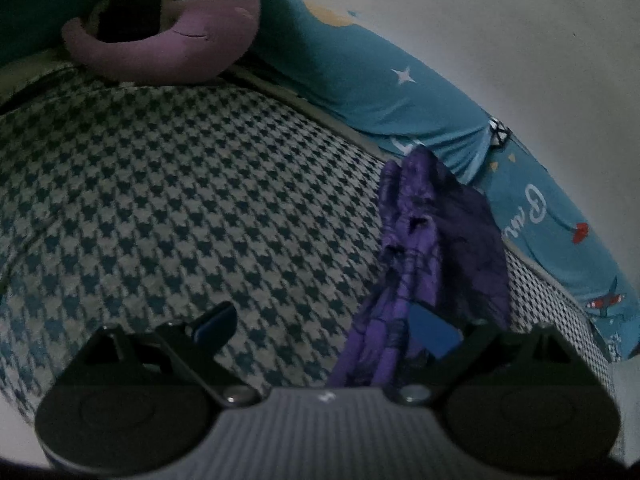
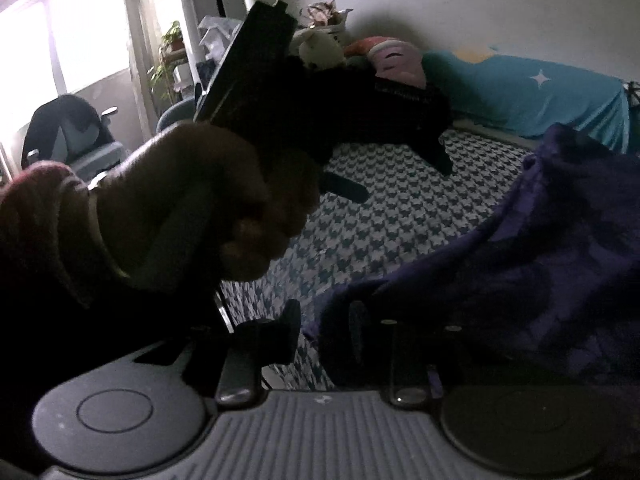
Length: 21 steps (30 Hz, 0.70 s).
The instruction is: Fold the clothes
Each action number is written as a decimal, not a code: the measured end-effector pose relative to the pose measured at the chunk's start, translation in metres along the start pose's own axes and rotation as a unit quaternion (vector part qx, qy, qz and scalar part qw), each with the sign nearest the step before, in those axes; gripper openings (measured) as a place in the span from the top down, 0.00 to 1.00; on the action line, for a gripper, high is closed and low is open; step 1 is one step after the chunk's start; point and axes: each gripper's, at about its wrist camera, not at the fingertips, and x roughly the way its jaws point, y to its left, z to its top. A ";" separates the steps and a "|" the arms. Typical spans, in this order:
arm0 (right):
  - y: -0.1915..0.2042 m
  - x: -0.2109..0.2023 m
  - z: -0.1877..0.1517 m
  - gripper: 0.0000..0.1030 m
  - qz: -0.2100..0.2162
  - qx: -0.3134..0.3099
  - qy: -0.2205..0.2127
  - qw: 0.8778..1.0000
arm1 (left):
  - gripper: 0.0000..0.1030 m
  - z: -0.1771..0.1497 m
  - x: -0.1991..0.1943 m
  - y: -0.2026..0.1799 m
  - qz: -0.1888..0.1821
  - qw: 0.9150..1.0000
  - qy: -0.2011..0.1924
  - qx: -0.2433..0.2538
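Observation:
A purple patterned garment point(image 1: 424, 232) rises in a bunched fold from the houndstooth bed sheet point(image 1: 180, 200) on the right of the left wrist view. My left gripper point(image 1: 324, 320) is wide open, and the cloth lies just behind its right blue pad point(image 1: 434, 334) without being pinched. In the right wrist view the garment point(image 2: 540, 248) fills the right side and drapes over the right finger. My right gripper point(image 2: 322, 320) has its fingers drawn close on the cloth's edge. A hand point(image 2: 200, 200) holds the left gripper point(image 2: 402, 180) above the bed, jaws apart and empty.
A long turquoise pillow point(image 1: 360, 72) runs along the white wall behind the bed. A purple plush toy point(image 1: 200, 32) lies at the head end with other soft toys point(image 2: 320, 48). A chair point(image 2: 72, 136), a potted plant point(image 2: 168, 60) and a bright window point(image 2: 80, 32) stand beside the bed.

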 end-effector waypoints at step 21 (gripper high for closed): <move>-0.077 -0.065 -0.027 0.74 -0.194 0.150 0.021 0.969 | 0.04 -0.013 0.044 -0.058 -0.005 0.997 0.028 0.071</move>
